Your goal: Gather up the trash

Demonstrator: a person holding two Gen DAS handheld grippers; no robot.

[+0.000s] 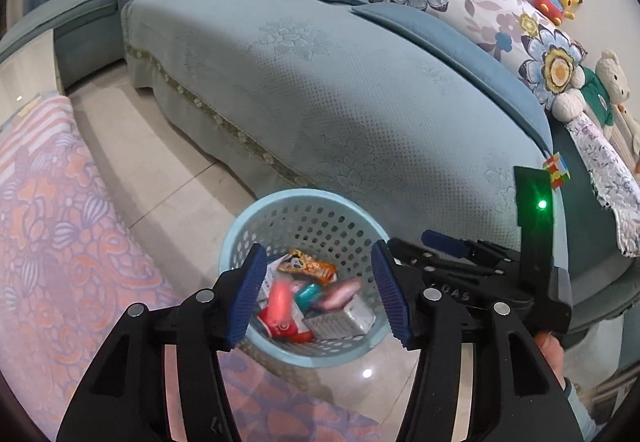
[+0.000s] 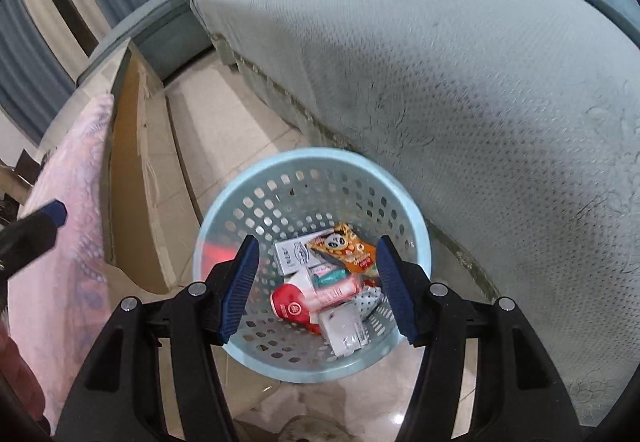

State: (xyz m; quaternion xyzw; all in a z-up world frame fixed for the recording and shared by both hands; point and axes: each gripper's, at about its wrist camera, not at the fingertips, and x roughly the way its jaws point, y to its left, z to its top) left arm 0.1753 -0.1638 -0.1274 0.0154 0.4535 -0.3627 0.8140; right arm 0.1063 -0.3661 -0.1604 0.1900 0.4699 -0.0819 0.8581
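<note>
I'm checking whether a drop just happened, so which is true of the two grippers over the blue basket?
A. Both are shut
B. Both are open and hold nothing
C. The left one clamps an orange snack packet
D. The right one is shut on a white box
B: the left gripper and right gripper stand wide open above the basket, nothing between their pads.
</note>
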